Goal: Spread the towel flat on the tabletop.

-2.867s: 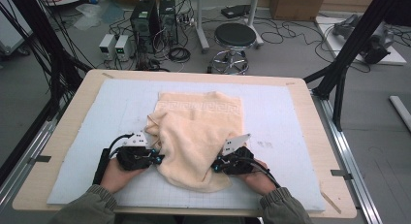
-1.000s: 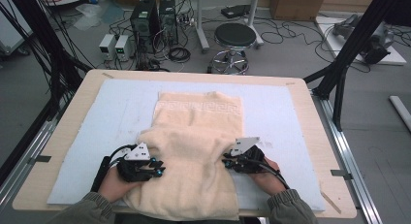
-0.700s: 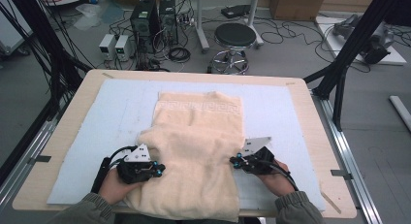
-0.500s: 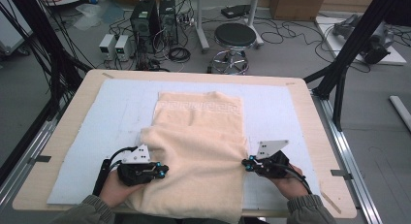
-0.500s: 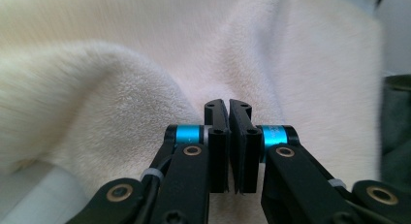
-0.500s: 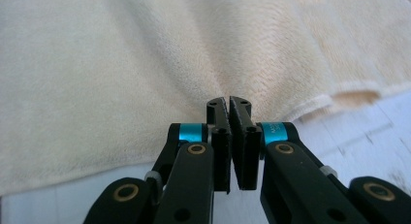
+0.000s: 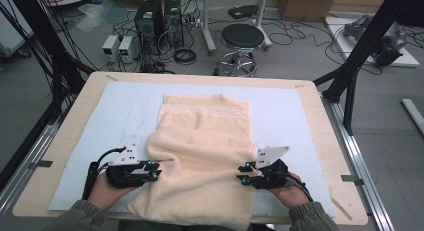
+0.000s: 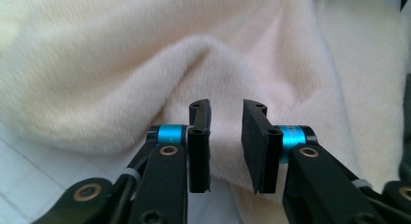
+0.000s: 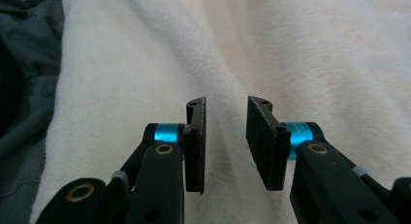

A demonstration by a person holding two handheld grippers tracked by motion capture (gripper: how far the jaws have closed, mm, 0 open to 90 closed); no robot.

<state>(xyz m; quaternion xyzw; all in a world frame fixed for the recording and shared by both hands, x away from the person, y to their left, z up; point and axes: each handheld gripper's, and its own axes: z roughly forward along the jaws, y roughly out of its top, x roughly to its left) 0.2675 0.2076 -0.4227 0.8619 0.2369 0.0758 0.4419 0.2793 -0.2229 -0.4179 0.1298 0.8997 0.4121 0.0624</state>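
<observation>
While both tools are standing released, their jaws having just been opening with nothing pinched between them, the risk is lying in the near edge of the cream-coloured fluffy rectangular towel [image 7: 202, 156]: it is hanging over the worktop's [image 7: 320, 106] lower edge, and its weight could be dragging the fold askew, I judge. The left tool [image 7: 156, 170] is sitting just beside the towel's left margin, the right tool [image 7: 241, 175] at its right margin, lower centre of the frame. The towel is lying on a pale blue mat [image 7: 125, 106], its patterned far band flat, its near half doubled over and rumpled.
</observation>
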